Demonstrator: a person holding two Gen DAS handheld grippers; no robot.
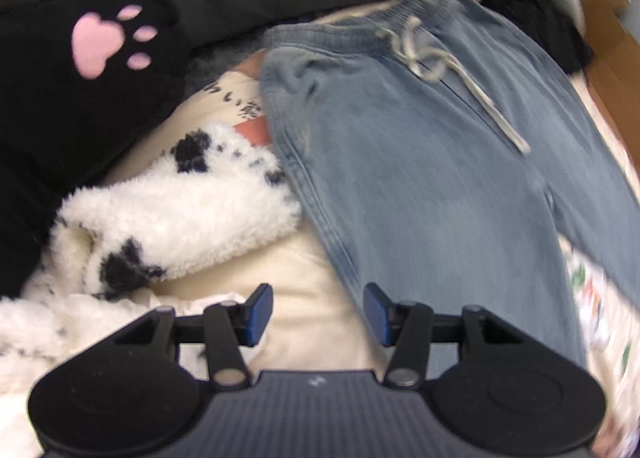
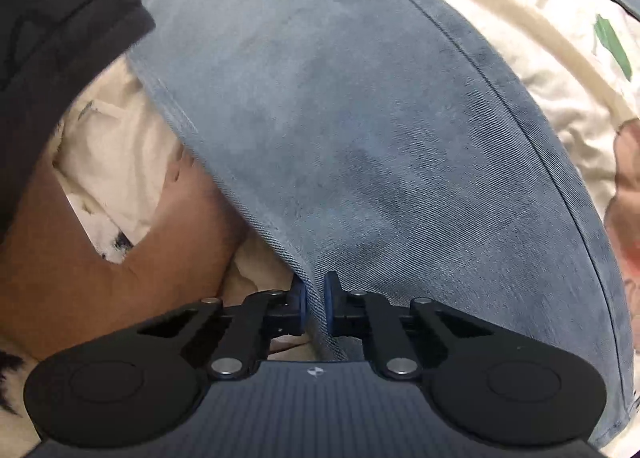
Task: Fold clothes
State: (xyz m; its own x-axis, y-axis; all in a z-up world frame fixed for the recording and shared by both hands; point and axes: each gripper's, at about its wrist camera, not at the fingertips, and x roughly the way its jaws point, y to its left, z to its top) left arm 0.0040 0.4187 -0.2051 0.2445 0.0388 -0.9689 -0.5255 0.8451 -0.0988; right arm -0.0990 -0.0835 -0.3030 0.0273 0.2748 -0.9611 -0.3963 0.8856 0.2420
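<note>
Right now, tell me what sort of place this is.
Probably a bedroom, on a bed: jeans lie on a printed cream sheet, beside a fleece and a paw-print cushion.

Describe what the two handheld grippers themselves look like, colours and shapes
Both match: the left gripper and right gripper have a dark grey ribbed body bearing a small white logo, two round black side housings, black linkage bars with silver rivets, and blue pads on black fingers. No cables or sleeves show.
</note>
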